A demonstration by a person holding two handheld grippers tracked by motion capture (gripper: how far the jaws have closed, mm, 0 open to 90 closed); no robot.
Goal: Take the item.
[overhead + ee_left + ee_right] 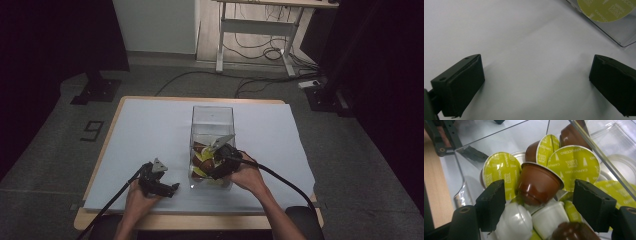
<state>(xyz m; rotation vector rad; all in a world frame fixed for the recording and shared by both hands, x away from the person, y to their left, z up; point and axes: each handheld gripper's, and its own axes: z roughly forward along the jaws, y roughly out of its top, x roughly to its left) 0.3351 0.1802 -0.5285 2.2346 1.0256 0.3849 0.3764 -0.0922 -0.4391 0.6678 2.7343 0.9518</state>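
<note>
Brown capsule [537,183] lies between the open right tongs [539,205], untouched

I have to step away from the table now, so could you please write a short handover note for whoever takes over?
Left hand-held gripper: open, empty, over the white sheet beside the clear box.
Right hand-held gripper: inside the box, jaws apart on either side of a brown coffee capsule, not pressing on it.
Done: no capsule lies outside the box.
Left: probably close on the brown capsule and lift it out.
</note>
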